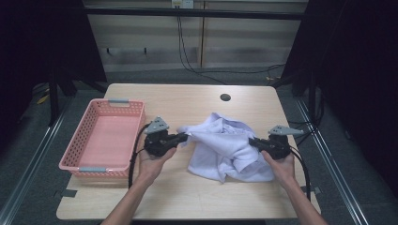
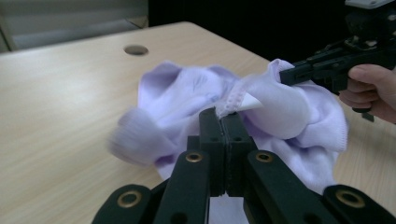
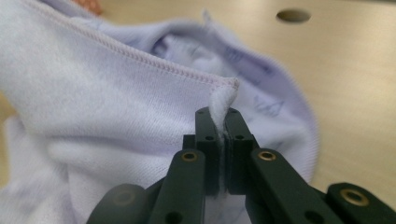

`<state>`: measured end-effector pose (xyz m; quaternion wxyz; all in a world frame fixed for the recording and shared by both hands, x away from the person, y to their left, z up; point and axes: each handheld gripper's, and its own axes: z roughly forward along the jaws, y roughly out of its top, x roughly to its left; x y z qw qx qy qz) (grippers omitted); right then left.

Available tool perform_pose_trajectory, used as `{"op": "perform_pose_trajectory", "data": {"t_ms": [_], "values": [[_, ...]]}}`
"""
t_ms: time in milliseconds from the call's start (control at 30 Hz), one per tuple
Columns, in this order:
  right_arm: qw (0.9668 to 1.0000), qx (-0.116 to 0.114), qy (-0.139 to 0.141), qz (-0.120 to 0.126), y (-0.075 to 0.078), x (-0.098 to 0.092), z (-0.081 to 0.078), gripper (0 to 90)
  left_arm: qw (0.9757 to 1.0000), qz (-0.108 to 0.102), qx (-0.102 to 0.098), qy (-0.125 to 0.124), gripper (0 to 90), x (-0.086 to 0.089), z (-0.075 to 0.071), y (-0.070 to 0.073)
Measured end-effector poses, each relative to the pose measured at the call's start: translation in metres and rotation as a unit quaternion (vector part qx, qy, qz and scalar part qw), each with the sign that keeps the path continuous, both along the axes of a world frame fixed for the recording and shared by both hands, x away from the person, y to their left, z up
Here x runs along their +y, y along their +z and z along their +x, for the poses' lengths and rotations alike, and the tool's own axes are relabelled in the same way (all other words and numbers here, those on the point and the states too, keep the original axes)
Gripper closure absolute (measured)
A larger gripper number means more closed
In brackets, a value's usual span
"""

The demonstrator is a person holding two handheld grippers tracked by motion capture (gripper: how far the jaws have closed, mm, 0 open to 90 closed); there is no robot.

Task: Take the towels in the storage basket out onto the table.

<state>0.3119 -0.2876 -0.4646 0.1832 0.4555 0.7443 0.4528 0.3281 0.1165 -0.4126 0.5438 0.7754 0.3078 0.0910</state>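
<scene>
A pale lilac garment [image 1: 225,147] lies crumpled on the wooden table [image 1: 187,101], lifted at two points. My left gripper [image 1: 187,136] is shut on its left hem; in the left gripper view the jaws [image 2: 223,116] pinch a stitched edge of the lilac garment [image 2: 187,93]. My right gripper [image 1: 251,140] is shut on the right side of the cloth. In the right gripper view a seamed corner of the lilac garment [image 3: 116,93] is squeezed between the closed right gripper [image 3: 223,114]. The right gripper [image 2: 286,74] and the hand holding it also appear far off in the left gripper view.
A pink plastic basket [image 1: 84,136] stands at the table's left side, close to my left hand. A round cable hole [image 1: 225,97] sits near the table's far edge. Bare tabletop lies in front of the garment, toward the person.
</scene>
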Motion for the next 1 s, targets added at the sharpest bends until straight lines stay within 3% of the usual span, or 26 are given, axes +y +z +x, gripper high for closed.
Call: {"op": "perform_pose_trajectory", "data": {"t_ms": [100, 233, 300, 433, 500, 700, 767, 833, 867, 900, 933, 1000], "values": [[0.9995, -0.023, -0.009, 0.020, 0.016, -0.002, 0.008, 86.8, 0.9997, 0.017, -0.012, -0.013, 89.2, 0.010, -0.011, 0.014], [0.9985, -0.042, -0.015, 0.032, 0.032, -0.002, 0.011, 86.8, 0.9990, 0.015, -0.001, -0.043, 88.4, 0.010, -0.014, 0.007], [0.9989, -0.039, -0.015, 0.023, 0.030, -0.004, 0.009, 86.9, 0.9986, 0.015, 0.016, -0.047, 87.4, 0.008, -0.013, -0.006], [0.9993, -0.025, -0.019, 0.020, 0.021, -0.013, -0.002, 86.9, 0.9952, 0.032, 0.053, -0.076, 78.1, 0.003, -0.013, -0.034], [0.9997, -0.015, -0.017, 0.011, 0.013, -0.022, -0.015, 86.8, 0.9931, 0.048, 0.073, -0.078, 65.3, 0.002, -0.014, -0.044], [0.9999, -0.004, -0.015, 0.005, 0.005, -0.031, -0.029, 86.8, 0.9909, 0.050, 0.088, -0.089, 54.4, 0.008, -0.011, -0.054], [0.9998, -0.002, -0.015, 0.009, 0.002, -0.033, -0.030, 86.8, 0.9924, 0.068, 0.078, -0.067, 49.6, 0.011, -0.010, -0.061], [0.9998, 0.001, -0.017, 0.009, -0.001, -0.034, -0.029, 86.8, 0.9920, 0.073, 0.084, -0.059, 46.3, 0.013, -0.004, -0.067], [0.9998, 0.003, -0.018, 0.012, -0.002, -0.034, -0.028, 86.7, 0.9927, 0.064, 0.086, -0.055, 44.1, 0.014, -0.001, -0.070], [0.9998, 0.004, -0.018, 0.012, -0.002, -0.034, -0.027, 86.7, 0.9926, 0.053, 0.094, -0.056, 43.8, 0.014, 0.001, -0.072], [0.9998, 0.003, -0.016, 0.013, -0.003, -0.034, -0.026, 86.7, 0.9919, 0.056, 0.097, -0.060, 45.4, 0.012, 0.003, -0.074], [0.9998, 0.004, -0.015, 0.014, -0.003, -0.033, -0.024, 86.7, 0.9903, 0.063, 0.099, -0.075, 63.9, 0.009, 0.002, -0.077]]}}
